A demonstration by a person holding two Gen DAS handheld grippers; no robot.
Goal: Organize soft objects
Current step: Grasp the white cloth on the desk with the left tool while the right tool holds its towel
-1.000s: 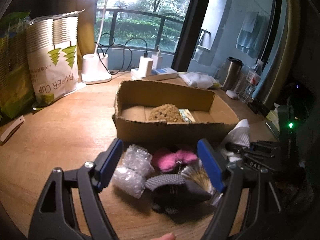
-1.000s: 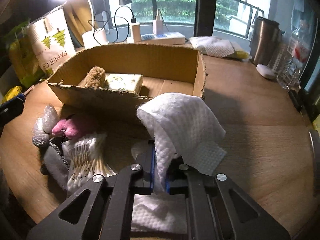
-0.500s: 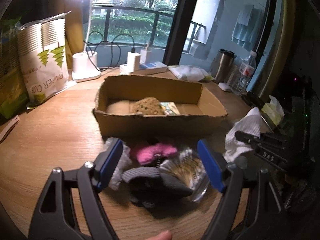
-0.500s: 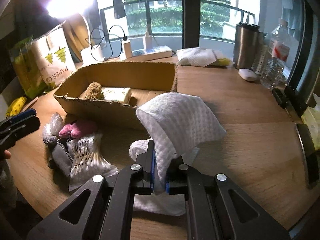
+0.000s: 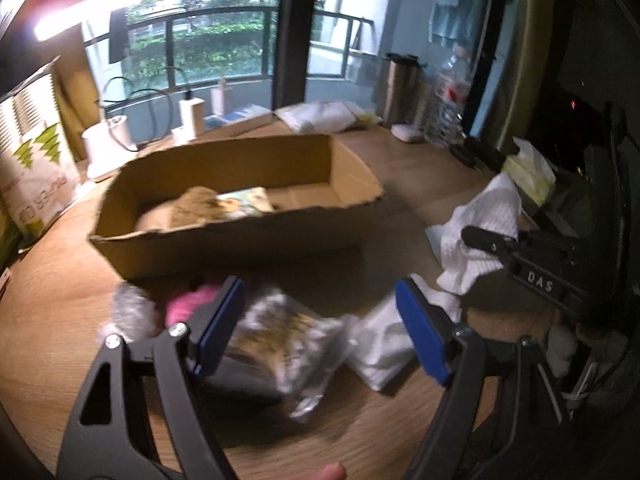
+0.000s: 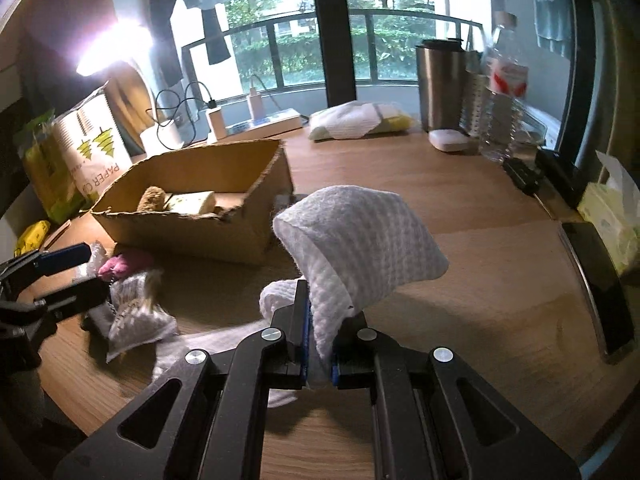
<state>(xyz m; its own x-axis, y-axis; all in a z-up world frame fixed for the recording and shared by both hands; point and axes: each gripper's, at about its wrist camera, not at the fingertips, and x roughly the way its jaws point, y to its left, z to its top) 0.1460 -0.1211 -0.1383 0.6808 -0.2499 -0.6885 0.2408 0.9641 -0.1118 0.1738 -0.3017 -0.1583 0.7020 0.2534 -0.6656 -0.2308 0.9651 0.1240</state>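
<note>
The right wrist view shows the white cloth (image 6: 360, 240) up close — pinched between the fully closed jaws of the right gripper (image 6: 320, 364), its free part billowing up above the bench (image 6: 480, 208) just right of the box (image 6: 192, 232). That view also takes in a steel cup (image 6: 440, 80), a water bottle (image 6: 504, 92) and a tissue pack (image 6: 612, 208) along the far and right edges of the bench.

The left wrist view gives the other side: the left gripper (image 5: 320, 328) stands wide apart and holds nothing, hovering above a blurred heap in front of the box (image 5: 240, 248). In the heap lie a bag of cotton swabs (image 5: 288, 332), a pink fluffy thing (image 5: 188, 304), bubble wrap (image 5: 128, 312) and a second white cloth piece (image 5: 380, 340). From here the held cloth (image 5: 488, 232) appears at the right, clamped in the right gripper (image 5: 496, 244).

Both views show a brown sponge (image 5: 196, 208) and a packet (image 5: 244, 200) already inside the box. A paper-cup bag (image 6: 92, 148) stands behind it at the left — beside a lit lamp (image 5: 80, 12).
</note>
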